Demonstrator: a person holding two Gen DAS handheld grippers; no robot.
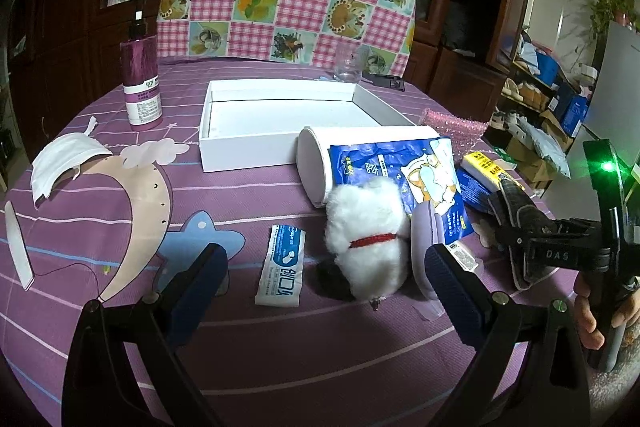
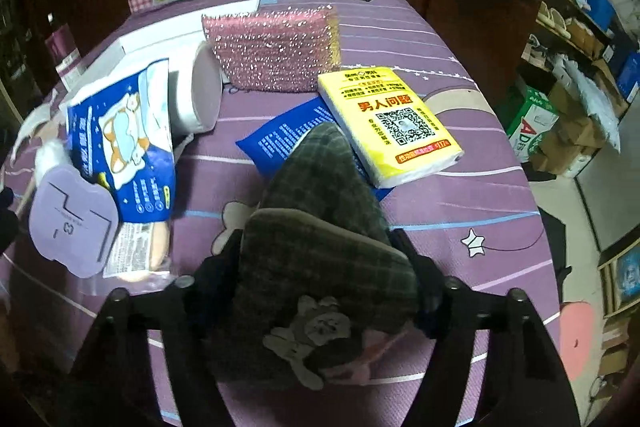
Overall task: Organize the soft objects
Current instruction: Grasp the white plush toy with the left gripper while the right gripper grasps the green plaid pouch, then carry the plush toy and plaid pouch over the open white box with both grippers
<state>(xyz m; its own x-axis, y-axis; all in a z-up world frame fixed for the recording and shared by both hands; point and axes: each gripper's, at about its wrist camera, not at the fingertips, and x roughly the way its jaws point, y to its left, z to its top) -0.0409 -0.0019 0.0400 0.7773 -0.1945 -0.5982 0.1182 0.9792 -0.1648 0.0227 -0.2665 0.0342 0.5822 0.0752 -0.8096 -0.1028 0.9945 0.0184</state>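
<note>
A dark plaid slipper (image 2: 320,227) with a bear patch fills the space between my right gripper's (image 2: 316,247) fingers, whose pads press on its two sides. Its toe lies over a blue pack (image 2: 288,139). In the left wrist view the same slipper (image 1: 520,223) sits in the right gripper (image 1: 516,231) at the far right, with a hand on the handle. My left gripper (image 1: 324,255) stands open low over the cloth. A white plush toy (image 1: 366,239) with a red collar lies just ahead of its fingertips, untouched. A white open box (image 1: 240,155) stands behind.
Around the toy lie a blue printed packet (image 1: 400,179), a white cylinder (image 1: 314,167), a lilac lid (image 2: 72,223) and a wipe sachet (image 1: 282,275). Farther off are a pink glitter sponge (image 2: 276,47), a yellow tissue pack (image 2: 392,123), a purple bottle (image 1: 142,83), a face mask (image 1: 60,163) and a glass (image 1: 350,65).
</note>
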